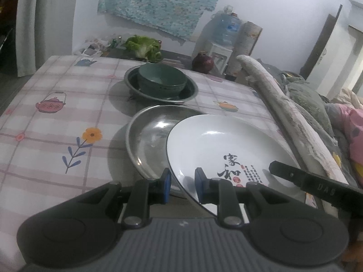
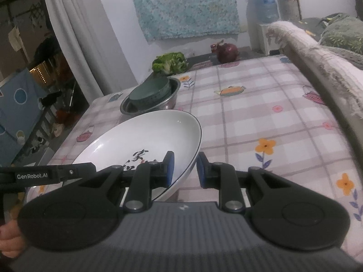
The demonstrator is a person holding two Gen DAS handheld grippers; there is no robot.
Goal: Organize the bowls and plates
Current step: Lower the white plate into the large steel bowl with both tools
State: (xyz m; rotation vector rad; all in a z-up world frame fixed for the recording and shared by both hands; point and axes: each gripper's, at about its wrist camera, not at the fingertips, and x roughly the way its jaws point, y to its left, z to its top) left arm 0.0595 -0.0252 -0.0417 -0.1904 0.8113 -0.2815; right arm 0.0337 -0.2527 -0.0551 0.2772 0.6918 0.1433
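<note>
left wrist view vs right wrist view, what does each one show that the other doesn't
Only the left wrist view shows the empty steel plate lying under the white plate's far edge, and a teapot print on the tablecloth.

Only the right wrist view shows the dark shelving past the curtain and a hand at the lower left.

Both show the white plate gripped at its rim by the left gripper and right gripper, the green bowl in a steel basin, the lettuce and the water jug.

On the table (image 1: 56, 86), the bowl (image 1: 162, 78) sits in a basin (image 1: 191, 94) at the far side. Nearer, the plate (image 1: 217, 140) overlaps the right part of a 2nd basin (image 1: 145, 136). Behind the table lie lettuce (image 1: 144, 46) and, to its right, an onion (image 1: 203, 63).
</note>
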